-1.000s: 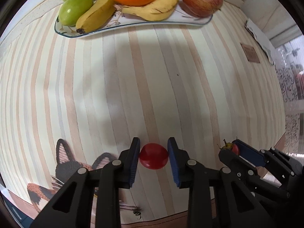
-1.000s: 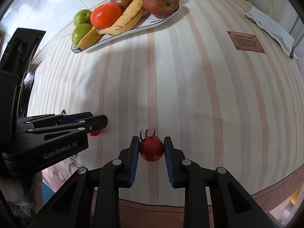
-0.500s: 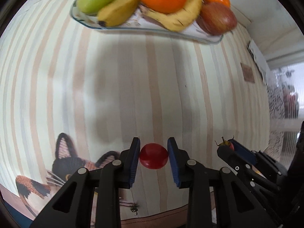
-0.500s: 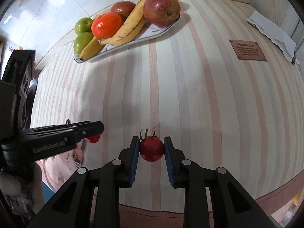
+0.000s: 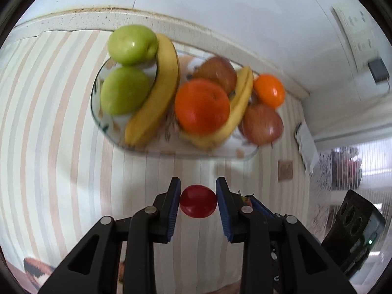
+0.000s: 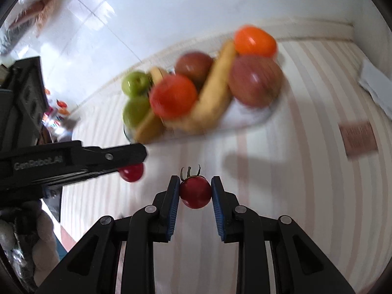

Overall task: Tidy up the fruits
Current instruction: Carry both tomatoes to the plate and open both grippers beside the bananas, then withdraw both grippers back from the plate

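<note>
My left gripper is shut on a red cherry tomato and holds it in the air just short of the glass fruit plate. My right gripper is shut on a second cherry tomato with a green stem, also lifted. The plate carries green apples, two bananas, oranges and red apples. In the right wrist view the left gripper shows at the left with its tomato.
The plate stands on a striped tablecloth against a white wall. A small brown plaque and a folded white cloth lie on the table to the right. A socket with a plug is on the wall.
Both grippers have lifted and moved forward with their tomatoes. The fruit plate is now much closer and larger in both views.
</note>
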A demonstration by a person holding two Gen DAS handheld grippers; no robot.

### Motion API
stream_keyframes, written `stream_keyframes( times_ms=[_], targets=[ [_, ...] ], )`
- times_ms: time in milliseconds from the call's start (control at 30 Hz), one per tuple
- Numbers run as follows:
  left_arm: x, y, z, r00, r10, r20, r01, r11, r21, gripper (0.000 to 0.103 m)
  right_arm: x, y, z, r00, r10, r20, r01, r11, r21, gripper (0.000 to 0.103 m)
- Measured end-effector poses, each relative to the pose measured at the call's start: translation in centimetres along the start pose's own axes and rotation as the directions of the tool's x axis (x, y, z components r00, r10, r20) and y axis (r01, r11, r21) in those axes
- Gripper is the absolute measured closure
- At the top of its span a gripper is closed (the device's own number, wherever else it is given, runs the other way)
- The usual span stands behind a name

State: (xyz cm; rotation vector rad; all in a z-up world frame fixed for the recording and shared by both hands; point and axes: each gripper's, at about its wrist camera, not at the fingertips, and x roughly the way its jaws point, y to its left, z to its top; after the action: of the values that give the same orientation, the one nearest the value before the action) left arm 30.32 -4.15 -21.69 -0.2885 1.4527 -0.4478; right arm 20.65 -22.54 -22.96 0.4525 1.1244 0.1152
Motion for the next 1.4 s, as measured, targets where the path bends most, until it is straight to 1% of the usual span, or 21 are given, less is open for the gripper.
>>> stream_keyframes(
  times_ms=[100, 200, 233, 333, 467, 633, 767, 800, 1100, 1167, 1267, 1333, 1400],
  targets=[
    [1.2, 0.1, 1.5, 1.0, -0.005, 0.001, 0.005, 1.0, -0.016, 0.076, 1.1, 0.6, 1.8, 0.999, 0.023, 0.024, -0.023, 0.999, -0.023, 0.075],
    [1.9, 0.8, 2.6, 1.0, -0.011, -0.006, 0.011, 0.999, -0.04, 0.076, 2.3, 1.1, 2.8, 0.999, 0.033, 0.022, -0.032, 0.998, -0.048, 0.075],
    [2.5, 0.5, 2.8, 1.0, -0.009, -0.008, 0.009, 0.999, -0.045, 0.076, 2.7, 1.2, 3.0, 0.999, 0.041, 0.018, -0.04, 0.998, -0.051, 0.075],
    [2.5, 1.2, 3.2, 1.0, 0.005, 0.0, -0.005, 0.999, -0.053, 0.076, 3.8, 1.7, 3.5, 0.999, 0.039, 0.008, -0.038, 0.997, -0.067, 0.075],
    [2.6, 1.4, 3.5, 0.999, 0.036, 0.015, -0.035, 0.998, -0.048, 0.076, 4.8, 2.6, 3.3, 1.0, 0.02, 0.001, -0.02, 0.995, -0.093, 0.075],
    [2.6, 1.6, 3.6, 0.998, 0.06, 0.028, -0.059, 0.998, -0.034, 0.076, 5.7, 2.7, 3.0, 1.0, 0.006, 0.008, -0.005, 0.995, -0.097, 0.075],
    [2.2, 1.9, 3.8, 0.998, 0.061, 0.03, -0.059, 0.997, -0.048, 0.075, 6.7, 3.7, 2.8, 1.0, -0.005, 0.008, 0.005, 0.993, -0.122, 0.075],
    [2.0, 2.0, 3.9, 0.998, 0.063, 0.031, -0.061, 0.997, -0.054, 0.073, 6.8, 3.9, 2.7, 1.0, -0.006, 0.011, 0.007, 0.992, -0.129, 0.075],
    [1.4, 2.2, 3.8, 0.989, 0.136, 0.049, -0.133, 0.99, -0.055, 0.07, 7.6, 5.1, 2.7, 0.997, -0.053, 0.063, 0.063, 0.984, -0.166, 0.074],
    [1.1, 2.4, 3.7, 0.986, 0.154, 0.057, -0.152, 0.987, -0.051, 0.07, 7.8, 5.0, 2.7, 0.995, -0.066, 0.068, 0.077, 0.984, -0.159, 0.072],
    [0.8, 2.6, 3.6, 0.981, 0.178, 0.071, -0.175, 0.984, -0.039, 0.068, 7.6, 4.6, 2.6, 0.995, -0.054, 0.083, 0.065, 0.987, -0.145, 0.064],
    [0.6, 2.6, 3.5, 0.979, 0.188, 0.079, -0.186, 0.982, -0.035, 0.061, 7.3, 4.5, 2.5, 0.993, -0.059, 0.102, 0.073, 0.988, -0.139, 0.049],
    [0.2, 2.8, 3.4, 0.977, 0.193, 0.086, -0.191, 0.981, -0.032, 0.057, 7.0, 4.3, 2.5, 0.992, -0.053, 0.112, 0.067, 0.99, -0.124, 0.043]
  ],
)
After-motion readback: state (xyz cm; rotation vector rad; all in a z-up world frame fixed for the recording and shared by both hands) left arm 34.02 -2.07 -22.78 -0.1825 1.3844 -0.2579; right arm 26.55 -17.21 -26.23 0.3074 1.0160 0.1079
